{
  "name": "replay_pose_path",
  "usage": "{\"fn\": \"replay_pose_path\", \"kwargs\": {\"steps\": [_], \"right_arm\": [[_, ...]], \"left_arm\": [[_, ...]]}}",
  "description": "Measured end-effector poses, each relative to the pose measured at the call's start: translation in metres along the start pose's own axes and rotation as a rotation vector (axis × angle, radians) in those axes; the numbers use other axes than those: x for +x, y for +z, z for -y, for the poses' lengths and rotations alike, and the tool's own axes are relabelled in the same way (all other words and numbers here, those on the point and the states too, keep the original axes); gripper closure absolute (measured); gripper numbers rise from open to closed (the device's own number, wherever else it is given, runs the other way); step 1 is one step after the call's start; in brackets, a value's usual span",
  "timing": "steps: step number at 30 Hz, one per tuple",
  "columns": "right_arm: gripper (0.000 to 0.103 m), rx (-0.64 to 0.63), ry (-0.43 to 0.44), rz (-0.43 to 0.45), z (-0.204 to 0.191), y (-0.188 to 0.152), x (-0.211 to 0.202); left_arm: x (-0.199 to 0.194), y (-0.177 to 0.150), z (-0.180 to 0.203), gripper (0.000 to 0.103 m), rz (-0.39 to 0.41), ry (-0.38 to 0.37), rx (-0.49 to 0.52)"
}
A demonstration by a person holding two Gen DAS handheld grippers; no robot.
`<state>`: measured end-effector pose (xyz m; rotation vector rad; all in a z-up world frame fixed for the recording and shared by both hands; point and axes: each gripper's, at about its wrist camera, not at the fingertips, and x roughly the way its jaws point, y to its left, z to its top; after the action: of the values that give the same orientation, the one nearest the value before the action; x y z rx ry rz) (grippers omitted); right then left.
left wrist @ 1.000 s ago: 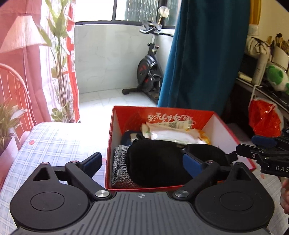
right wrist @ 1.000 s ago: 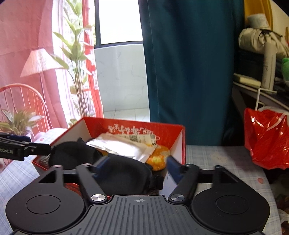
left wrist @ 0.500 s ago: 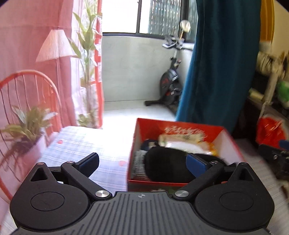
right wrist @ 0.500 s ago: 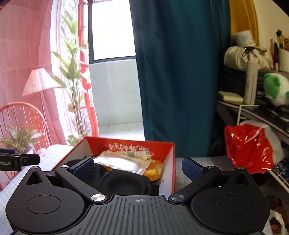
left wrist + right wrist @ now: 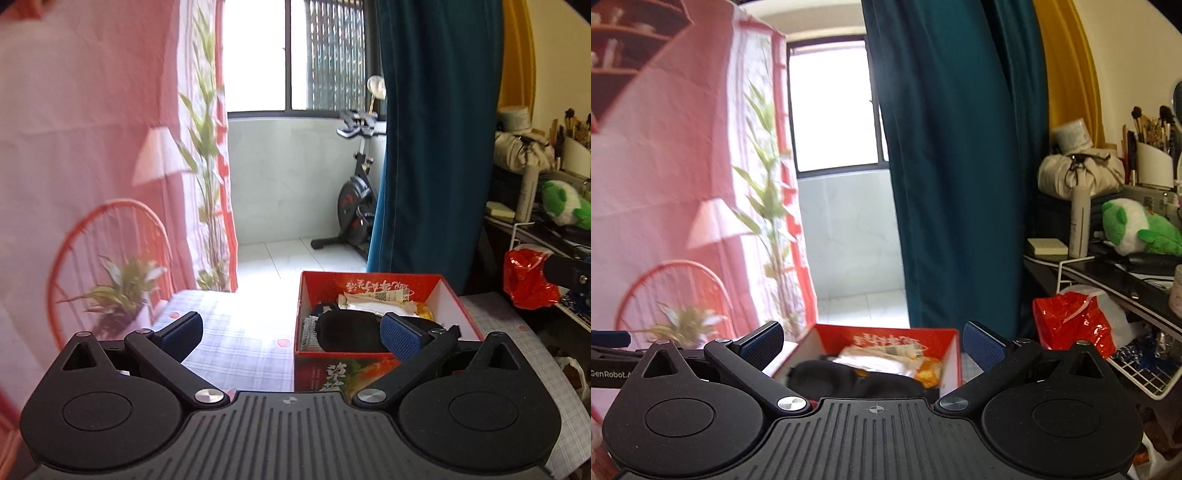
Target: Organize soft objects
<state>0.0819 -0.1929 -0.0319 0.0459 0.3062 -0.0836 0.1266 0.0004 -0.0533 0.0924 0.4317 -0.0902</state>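
A red cardboard box (image 5: 458, 306) stands on a checked tablecloth (image 5: 236, 332). In it lie a black soft item (image 5: 347, 330), a grey knitted piece (image 5: 307, 330), white packets (image 5: 373, 299) and an orange item (image 5: 424, 314). My left gripper (image 5: 291, 334) is open and empty, held back from the box's near left corner. My right gripper (image 5: 873, 343) is open and empty, above and behind the box (image 5: 955, 354), where the black item (image 5: 827, 378) shows.
A red plastic bag (image 5: 1071, 325) hangs by a white wire basket (image 5: 1145, 373) at the right. A cluttered shelf holds a green plush toy (image 5: 1137, 229). A teal curtain (image 5: 436, 147), a red chair with a plant (image 5: 110, 273) and an exercise bike (image 5: 354, 199) stand beyond.
Both grippers have pulled back and up from the box, and both have opened wider. The black item stays in the box.
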Motion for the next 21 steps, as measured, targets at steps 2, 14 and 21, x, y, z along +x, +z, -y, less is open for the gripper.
{"fn": "replay_pose_path", "kwargs": {"steps": [2, 14, 21], "right_arm": [[0.000, -0.009, 0.000, 0.011, -0.007, -0.001, -0.018], [0.000, -0.023, 0.011, 0.029, -0.028, -0.004, -0.074], [0.000, -0.045, 0.027, 0.033, -0.037, -0.007, -0.084]], "left_arm": [[-0.020, -0.002, -0.001, 0.000, 0.013, 0.015, 0.000], [-0.089, -0.010, -0.007, 0.000, 0.083, 0.094, -0.018], [-0.091, -0.010, -0.008, 0.000, 0.085, 0.097, -0.041]]}}
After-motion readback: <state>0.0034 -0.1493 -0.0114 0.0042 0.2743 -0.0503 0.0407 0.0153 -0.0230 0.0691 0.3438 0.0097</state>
